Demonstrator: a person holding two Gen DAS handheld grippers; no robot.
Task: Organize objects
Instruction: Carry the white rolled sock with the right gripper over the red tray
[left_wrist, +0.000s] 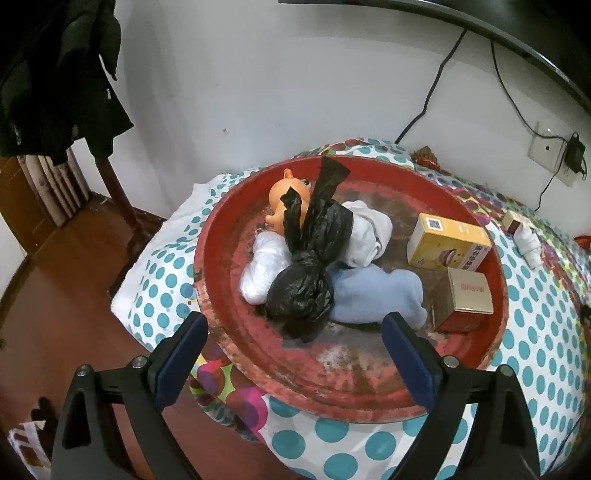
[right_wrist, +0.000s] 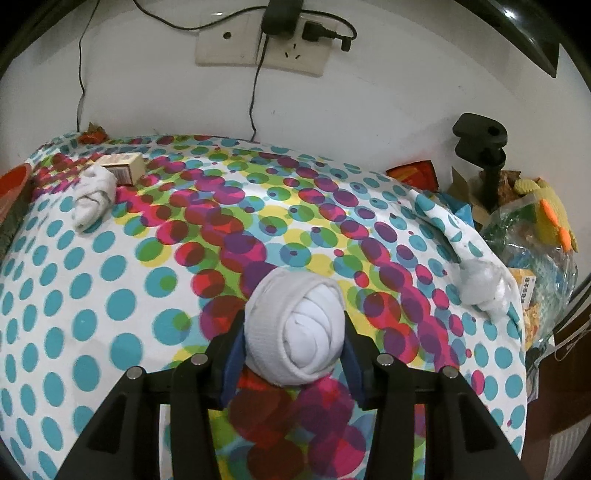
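Right claw (right_wrist: 294, 341) clamped a rolled white sock (right_wrist: 295, 330); left claw (left_wrist: 295, 356) gaped empty before the part-filled round red tray (left_wrist: 236, 347); ahead-left, another white sock bundle (right_wrist: 92, 201) and small tan box (right_wrist: 123, 168) left.

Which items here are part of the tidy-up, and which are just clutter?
In play:
- rolled white sock, clamped in the right hand-held gripper
- red tray, already holding black bag, yellow box, orange toy
- loose white sock and small box on the bedspread
- left hand-held gripper, open

Lying about:
- wall socket
- snack bags
- dark jacket
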